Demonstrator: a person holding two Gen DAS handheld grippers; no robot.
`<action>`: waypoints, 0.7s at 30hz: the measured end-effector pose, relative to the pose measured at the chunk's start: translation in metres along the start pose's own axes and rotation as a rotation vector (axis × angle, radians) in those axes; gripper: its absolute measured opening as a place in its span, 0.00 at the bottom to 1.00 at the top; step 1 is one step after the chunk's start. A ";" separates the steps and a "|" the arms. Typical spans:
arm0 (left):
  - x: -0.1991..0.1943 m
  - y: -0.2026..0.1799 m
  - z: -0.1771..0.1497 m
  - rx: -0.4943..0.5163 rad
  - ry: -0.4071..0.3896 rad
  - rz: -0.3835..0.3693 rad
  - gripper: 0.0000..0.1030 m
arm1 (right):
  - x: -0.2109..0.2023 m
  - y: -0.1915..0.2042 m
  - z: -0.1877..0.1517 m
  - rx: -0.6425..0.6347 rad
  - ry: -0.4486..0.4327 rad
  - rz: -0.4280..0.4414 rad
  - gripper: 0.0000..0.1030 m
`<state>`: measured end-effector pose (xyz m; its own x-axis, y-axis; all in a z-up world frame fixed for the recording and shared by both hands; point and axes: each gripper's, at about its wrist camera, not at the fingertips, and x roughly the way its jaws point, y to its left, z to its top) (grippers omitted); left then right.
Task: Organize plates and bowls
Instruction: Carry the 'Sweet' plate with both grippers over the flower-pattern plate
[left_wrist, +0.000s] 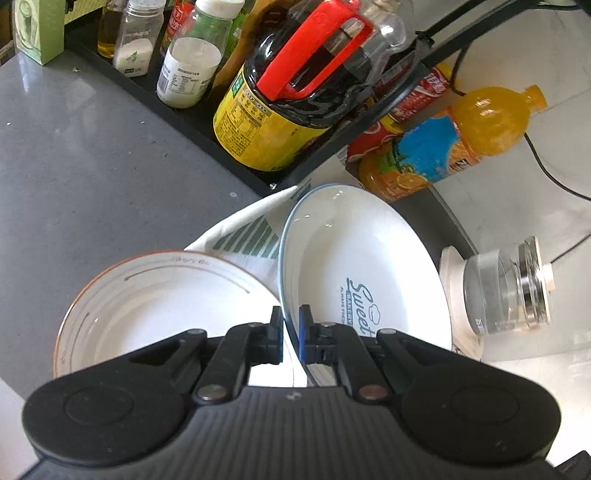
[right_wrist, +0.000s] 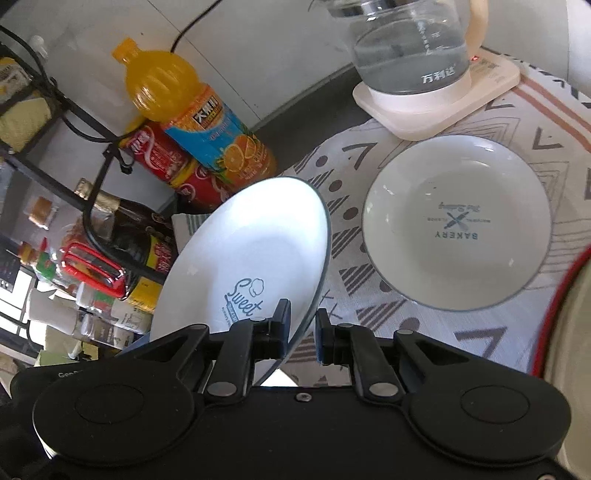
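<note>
Over the patterned cloth (right_wrist: 424, 314) you've got the Sweet plate (right_wrist: 258, 251) tilted steeply, rim toward you, clear of the surface as far as I can judge.

Both grippers are on it:
- left gripper (left_wrist: 291, 332): fingers nearly together, clamped on the thin near rim.
- right gripper (right_wrist: 301, 328): the same rim runs between its fingers, left pad on the plate face. A sliver of gap shows at the right pad, so I'd call that grip light.

Around it, big to small:
- Rack (left_wrist: 207, 122) of bottles far left, juice bottle (right_wrist: 195, 122) just behind the plate's far edge. Keep that edge away from both.
- Kettle (right_wrist: 410, 48) on its base, far right.
- Bakery plate (right_wrist: 458, 225) flat on the cloth, right of the held one, apart from it. My guess is that's your stack target.
- Orange-rimmed bowl (left_wrist: 147, 295) near left, just beside the left fingers.

For the step:
- Firm up the right pinch before you travel.
- Level the plate first, both hands moving together so the rim doesn't twist in the pads.
- Carry it right, centre it over the Bakery plate, lower until the bases meet, then part the fingers.
- Don't drop it. Ceramic on ceramic chips.
</note>
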<state>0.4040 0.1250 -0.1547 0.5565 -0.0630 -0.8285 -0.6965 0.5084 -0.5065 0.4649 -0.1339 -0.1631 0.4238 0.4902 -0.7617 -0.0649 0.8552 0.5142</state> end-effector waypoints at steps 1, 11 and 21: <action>-0.002 0.000 -0.003 0.007 0.000 -0.002 0.05 | -0.003 -0.001 -0.003 0.003 -0.004 0.001 0.13; -0.025 0.024 -0.027 0.030 -0.007 -0.018 0.05 | -0.029 -0.001 -0.040 -0.050 -0.036 0.002 0.13; -0.036 0.056 -0.045 0.010 0.004 -0.010 0.06 | -0.034 0.002 -0.070 -0.093 -0.028 -0.006 0.14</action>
<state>0.3242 0.1172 -0.1644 0.5618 -0.0717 -0.8241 -0.6859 0.5166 -0.5125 0.3866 -0.1373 -0.1636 0.4493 0.4812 -0.7527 -0.1457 0.8707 0.4697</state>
